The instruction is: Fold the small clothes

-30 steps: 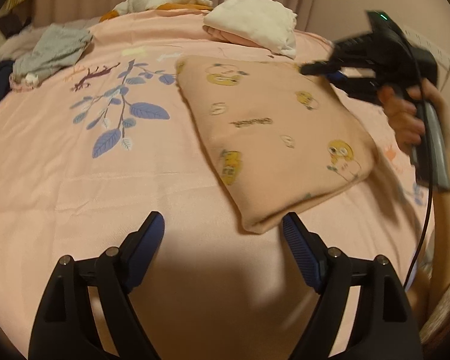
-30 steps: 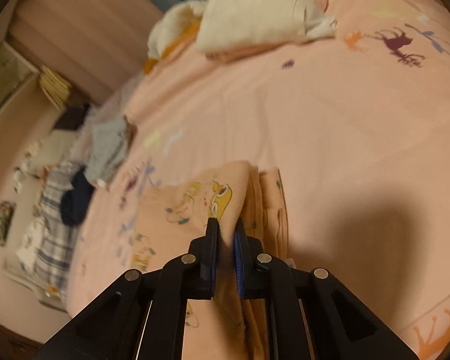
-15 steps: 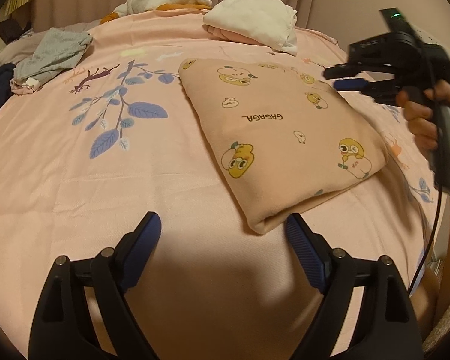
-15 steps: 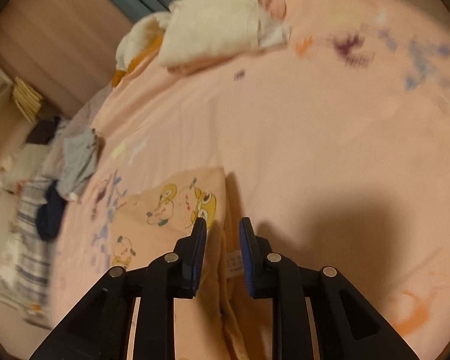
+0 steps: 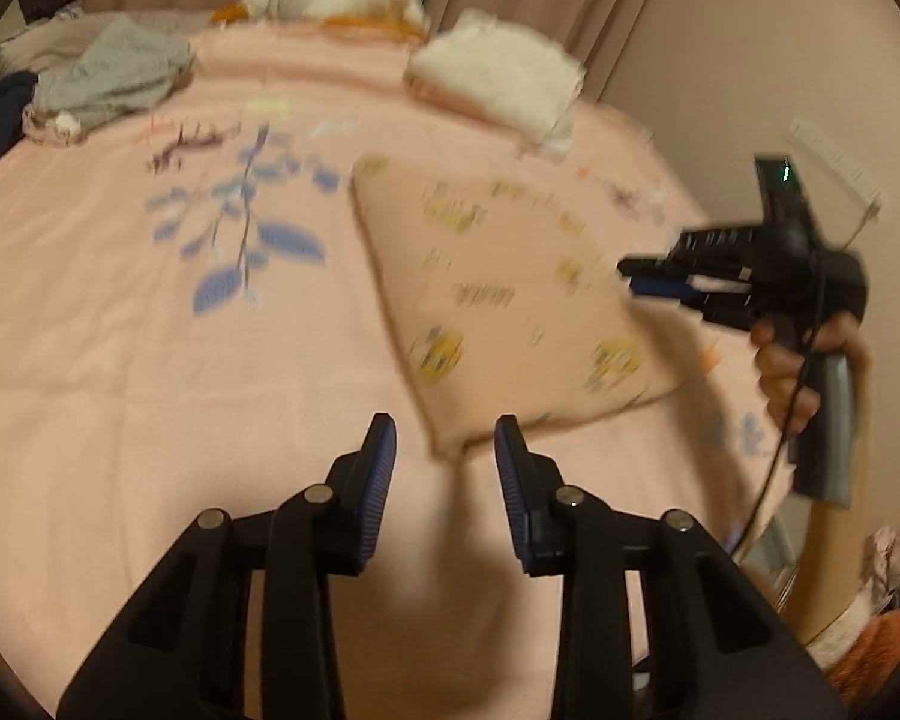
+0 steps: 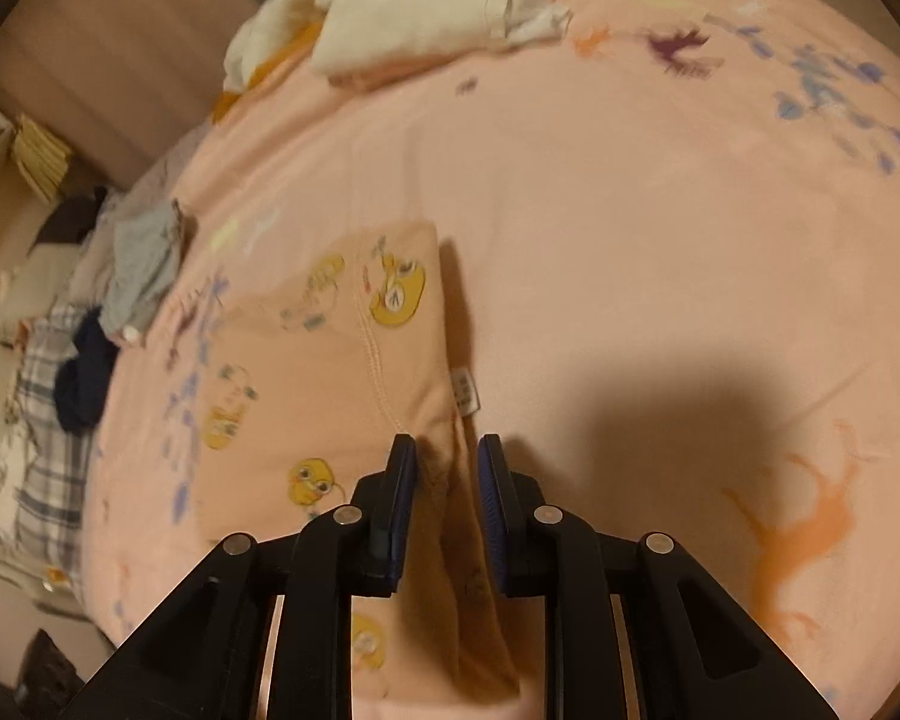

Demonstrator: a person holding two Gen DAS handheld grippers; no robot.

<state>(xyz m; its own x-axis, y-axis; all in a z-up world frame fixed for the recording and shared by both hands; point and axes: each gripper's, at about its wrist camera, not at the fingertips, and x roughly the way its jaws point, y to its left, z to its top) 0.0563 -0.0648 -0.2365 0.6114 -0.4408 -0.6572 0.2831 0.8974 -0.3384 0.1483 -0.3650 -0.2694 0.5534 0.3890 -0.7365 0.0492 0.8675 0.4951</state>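
Garment (image 5: 510,294), folded and cartoon-printed, lies mid-bed; its near corner sits just ahead of my left gripper (image 5: 445,450), jaws parted, empty. Right gripper (image 6: 447,480), released, straddles its right edge.

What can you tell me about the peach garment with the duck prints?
The folded peach garment looks like soft knit cotton, printed with yellow cartoon ducks and small lettering. It lies flat as a rough rectangle on the pink bedsheet. A stitched seam and a white care label show at one edge. Neither open gripper grips it.
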